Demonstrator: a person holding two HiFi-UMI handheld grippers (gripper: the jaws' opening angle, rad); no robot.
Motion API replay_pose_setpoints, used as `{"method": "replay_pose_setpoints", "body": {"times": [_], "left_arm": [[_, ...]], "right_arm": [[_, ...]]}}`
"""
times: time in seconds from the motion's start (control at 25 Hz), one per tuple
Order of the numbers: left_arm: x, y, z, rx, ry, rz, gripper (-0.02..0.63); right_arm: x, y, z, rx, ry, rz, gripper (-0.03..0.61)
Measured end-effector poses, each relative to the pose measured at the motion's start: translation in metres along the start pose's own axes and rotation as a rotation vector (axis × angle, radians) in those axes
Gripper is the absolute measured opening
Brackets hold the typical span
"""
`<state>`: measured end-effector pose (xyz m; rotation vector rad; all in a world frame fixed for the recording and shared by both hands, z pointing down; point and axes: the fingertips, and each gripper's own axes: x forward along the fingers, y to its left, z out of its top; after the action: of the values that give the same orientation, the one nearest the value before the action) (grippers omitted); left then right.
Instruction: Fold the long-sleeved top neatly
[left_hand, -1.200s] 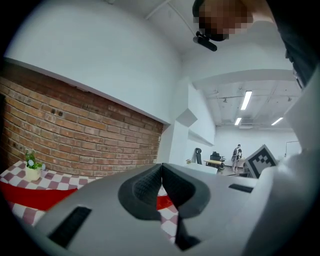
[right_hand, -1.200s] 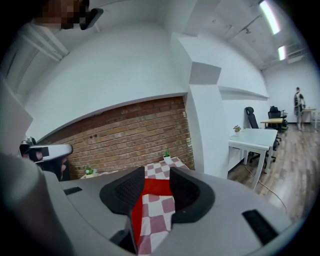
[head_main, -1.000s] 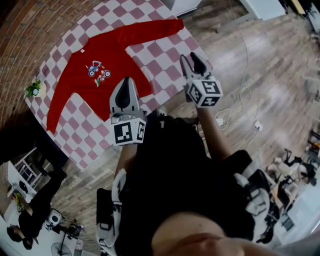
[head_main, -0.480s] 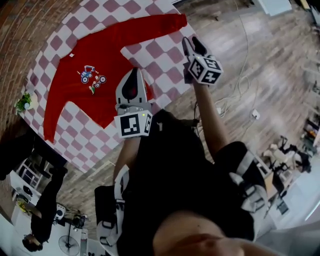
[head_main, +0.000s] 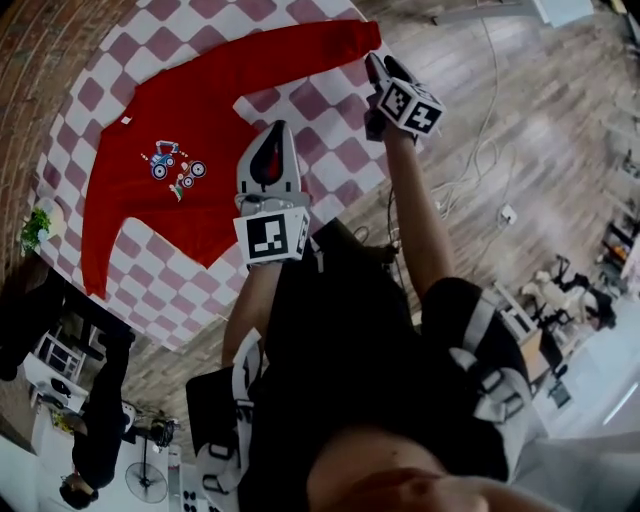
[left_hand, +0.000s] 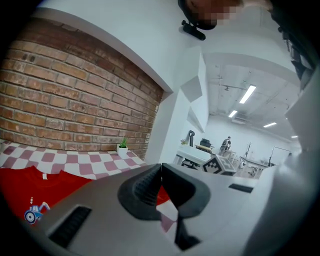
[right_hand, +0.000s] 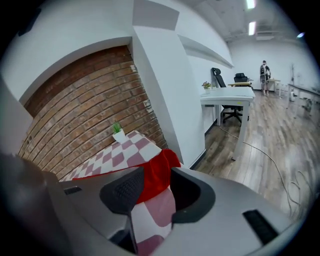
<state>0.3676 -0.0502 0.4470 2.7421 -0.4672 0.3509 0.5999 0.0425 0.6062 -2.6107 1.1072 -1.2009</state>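
Red long-sleeved fabric top (head_main: 190, 130) flat, unfolded, sleeves spread, on pink-and-white checked tablecloth (head_main: 335, 150). Step: reach; first fold not begun. Left gripper (head_main: 271, 135) over top's hem, jaws closed, empty. Right gripper (head_main: 383, 66) just beside top's sleeve cuff (right_hand: 161, 167), jaws apart, nothing pinched. Next, likely: lower, pinch cuff.

I see strong fisheye bending in all three views, with dark corners round each picture. My head view is dim and muted, the floor (head_main: 540, 130) catching a soft sheen. The ceiling strip lights (left_hand: 248, 93) glare white in the left gripper view; its near fingers (left_hand: 144, 191) look soft, slightly blurred.
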Motion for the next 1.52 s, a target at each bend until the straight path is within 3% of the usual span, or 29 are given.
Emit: {"method": "replay_pose_setpoints", "body": {"times": [0.52,0.64,0.72,0.96,1.24,1.52], "left_arm": [[0.022,0.023,-0.012,-0.005,0.023,0.001,0.008],[0.021,0.025,-0.012,-0.001,0.026,0.002,0.008],[0.019,0.026,-0.010,-0.002,0.021,0.007,0.008],[0.002,0.027,0.003,-0.006,-0.010,0.035,0.008],[-0.038,0.025,0.007,0.031,-0.011,0.065,0.008],[-0.103,0.019,0.026,0.032,-0.074,0.171,0.008]], "right_arm": [[0.065,-0.028,-0.013,0.162,0.060,-0.013,0.146],[0.067,-0.030,-0.013,0.169,0.061,-0.014,0.065],[0.064,-0.029,-0.011,0.160,0.053,-0.012,0.054],[0.044,-0.019,0.003,0.094,0.026,0.012,0.041],[0.002,0.008,0.033,-0.056,-0.042,0.063,0.037],[-0.052,0.058,0.064,-0.209,-0.120,0.168,0.037]]}}
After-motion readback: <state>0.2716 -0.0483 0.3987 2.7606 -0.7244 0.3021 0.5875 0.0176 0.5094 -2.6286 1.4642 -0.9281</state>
